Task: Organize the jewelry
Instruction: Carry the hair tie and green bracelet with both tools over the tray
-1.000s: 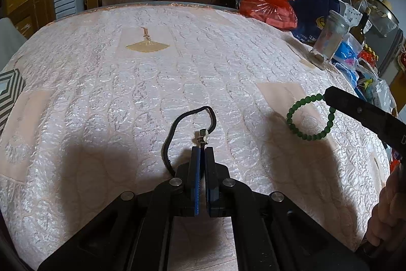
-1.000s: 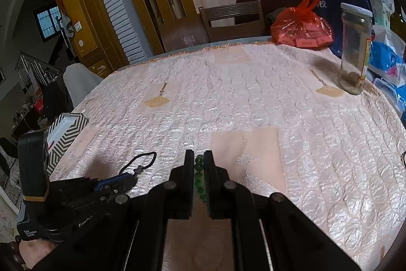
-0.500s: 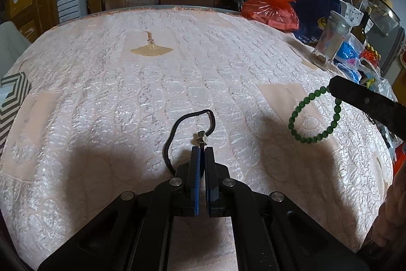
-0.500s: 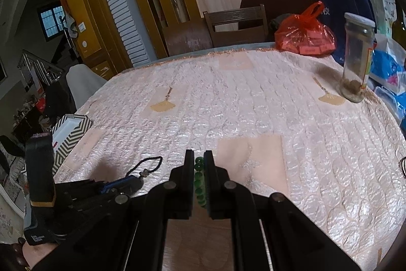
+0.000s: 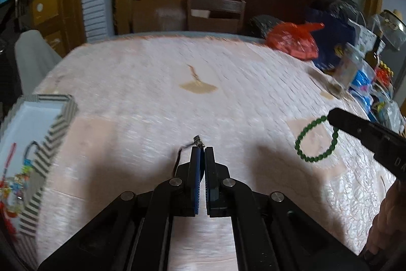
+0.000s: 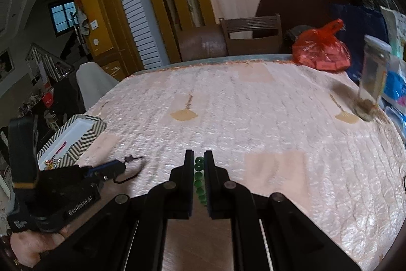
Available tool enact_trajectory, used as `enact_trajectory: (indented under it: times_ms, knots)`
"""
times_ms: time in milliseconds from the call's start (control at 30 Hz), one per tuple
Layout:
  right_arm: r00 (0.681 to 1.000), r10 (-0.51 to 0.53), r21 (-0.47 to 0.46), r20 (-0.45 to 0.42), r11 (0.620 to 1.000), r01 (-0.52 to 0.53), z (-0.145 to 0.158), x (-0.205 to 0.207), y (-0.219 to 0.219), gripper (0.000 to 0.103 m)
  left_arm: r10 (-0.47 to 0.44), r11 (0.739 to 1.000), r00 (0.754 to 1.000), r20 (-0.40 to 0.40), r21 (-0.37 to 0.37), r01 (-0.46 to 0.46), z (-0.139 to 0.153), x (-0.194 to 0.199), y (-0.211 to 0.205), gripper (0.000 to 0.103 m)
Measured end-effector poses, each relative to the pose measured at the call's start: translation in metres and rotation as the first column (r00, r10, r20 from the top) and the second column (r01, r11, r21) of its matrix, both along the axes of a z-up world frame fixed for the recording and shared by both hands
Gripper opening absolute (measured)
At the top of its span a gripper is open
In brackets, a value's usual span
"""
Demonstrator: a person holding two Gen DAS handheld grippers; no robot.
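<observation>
Pink quilted cloth covers the bench (image 6: pixel 253 118), broad bare cloth mid-surface, a zigzag-patterned box (image 5: pixel 38 123) at its left edge and bags and a jar (image 6: pixel 373 83) crowding the right. Left gripper (image 5: pixel 202 153), jaws clenched on a black cord (image 5: pixel 195 141), hangs above the cloth beside the box; right gripper (image 6: pixel 199 156), jaws clamped on a green bead bracelet (image 5: pixel 314 141), holds it aloft, dangling.

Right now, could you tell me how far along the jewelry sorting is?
Already done: a few colourful pieces lie in the striped box. In hand: the left gripper is shut on the black cord necklace, and the right gripper is shut on the green bead bracelet, both lifted over the tablecloth. Left: carrying both to the box and releasing them.
</observation>
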State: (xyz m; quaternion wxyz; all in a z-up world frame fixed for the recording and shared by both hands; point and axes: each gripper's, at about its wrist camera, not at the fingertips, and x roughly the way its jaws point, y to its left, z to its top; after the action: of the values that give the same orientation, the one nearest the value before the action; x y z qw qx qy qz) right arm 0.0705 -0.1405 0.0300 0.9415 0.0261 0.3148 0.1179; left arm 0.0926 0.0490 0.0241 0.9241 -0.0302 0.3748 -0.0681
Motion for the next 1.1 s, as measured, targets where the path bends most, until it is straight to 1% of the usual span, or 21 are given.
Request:
enact_trajectory:
  times_ms: [200, 333, 533, 800, 1033, 1100]
  knots:
    - [0.998, 0.059, 0.000, -0.005, 0.998, -0.059, 0.006, 0.012, 0.039, 0.007, 0.076, 0.997, 0.997, 0.019, 0.009, -0.077, 0.012, -0.002, 0.042, 0.019]
    - [0.995, 0.101, -0.035, -0.004, 0.994, -0.101, 0.011, 0.017, 0.068, 0.007, 0.114, 0.993, 0.993, 0.028, 0.006, -0.114, 0.016, -0.008, 0.070, 0.019]
    - [0.989, 0.150, -0.059, -0.014, 0.987, -0.151, 0.013, 0.021, 0.110, 0.007, 0.172, 0.985, 0.985, 0.035, 0.000, -0.172, 0.019, -0.015, 0.112, 0.019]
    - [0.973, 0.226, -0.091, -0.040, 0.969, -0.229, 0.009, 0.029, 0.173, 0.007, 0.253, 0.967, 0.967, 0.037, -0.017, -0.253, 0.023, -0.023, 0.171, 0.019]
    - [0.950, 0.307, -0.103, -0.051, 0.945, -0.310, 0.006, 0.037, 0.235, 0.007, 0.318, 0.948, 0.947, 0.040, 0.004, -0.319, 0.023, -0.036, 0.222, 0.019]
    - [0.943, 0.328, -0.107, -0.056, 0.937, -0.332, 0.005, 0.038, 0.251, 0.007, 0.341, 0.939, 0.939, 0.038, 0.024, -0.342, 0.023, -0.040, 0.240, 0.019]
